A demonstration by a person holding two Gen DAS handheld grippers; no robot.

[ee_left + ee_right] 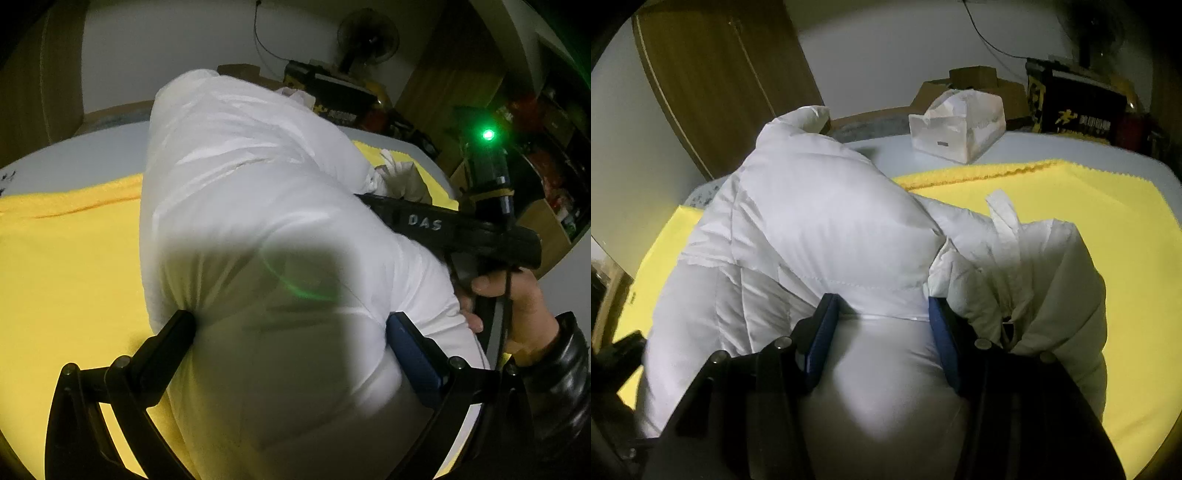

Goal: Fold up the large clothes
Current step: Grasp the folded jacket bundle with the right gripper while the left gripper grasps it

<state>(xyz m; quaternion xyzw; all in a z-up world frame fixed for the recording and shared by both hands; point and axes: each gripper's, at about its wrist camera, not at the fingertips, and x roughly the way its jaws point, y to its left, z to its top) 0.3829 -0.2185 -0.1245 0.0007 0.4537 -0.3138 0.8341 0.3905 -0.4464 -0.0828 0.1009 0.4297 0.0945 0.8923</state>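
Note:
A puffy white down jacket (243, 192) lies bunched on a yellow cloth (70, 266) that covers the table. My left gripper (290, 326) has its fingers spread wide with thick jacket padding bulging between them. My right gripper (882, 312) likewise straddles a thick fold of the jacket (820, 229), its blue pads pressed against the padding on both sides. The right gripper's black body (458, 225) and the hand holding it show at the right of the left wrist view. A white drawstring (1004, 218) lies loose by the hood.
A white paper bag (960, 125) stands on the grey table (1034, 147) beyond the yellow cloth (1126, 258). Cardboard boxes (975, 79) and a black-and-yellow box (1075, 103) sit at the back. A wooden door (716, 74) is far left. A fan (365, 35) stands behind.

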